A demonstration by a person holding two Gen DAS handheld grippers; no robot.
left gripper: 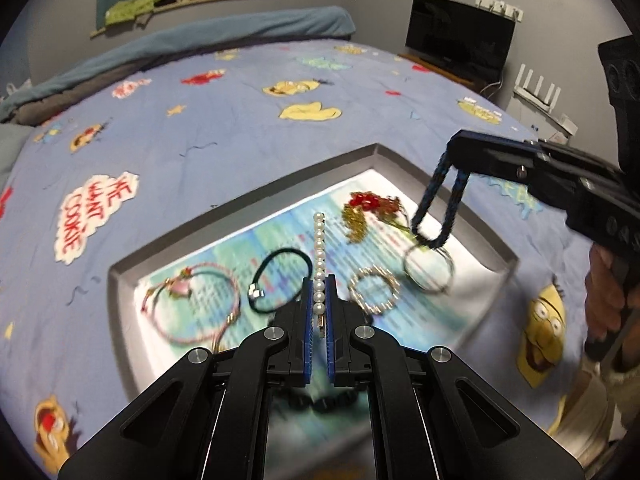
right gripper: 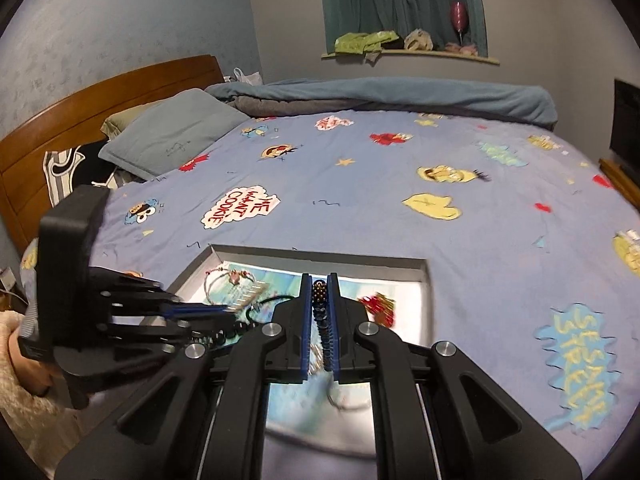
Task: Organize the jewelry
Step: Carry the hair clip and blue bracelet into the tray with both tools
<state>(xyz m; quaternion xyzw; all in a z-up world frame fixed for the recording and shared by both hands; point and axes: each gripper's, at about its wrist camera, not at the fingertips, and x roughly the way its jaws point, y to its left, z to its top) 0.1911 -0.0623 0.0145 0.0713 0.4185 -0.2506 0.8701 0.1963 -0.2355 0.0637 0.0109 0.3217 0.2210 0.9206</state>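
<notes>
Over the grey tray (left gripper: 248,196) on the bed (left gripper: 200,120), our left tongs (left gripper: 319,300) pinch a pearl bracelet (left gripper: 319,248) while our right tongs (right gripper: 319,300) pinch a dark beaded bracelet (left gripper: 438,208).

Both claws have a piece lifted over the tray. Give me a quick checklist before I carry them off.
1. Left claw shut on the pearl strand: ok.
2. Right claw shut on the dark beaded bracelet: ok.
3. Dark bracelet's hanging loop clear of the silver bangle: cannot tell, they overlap in the left view.
4. Pearl strand free of the black hair tie: ok, apart.
5. Claws apart from each other: ok.
6. Drop-off spot visible: not ok, only the tray and bedsheet show.
</notes>
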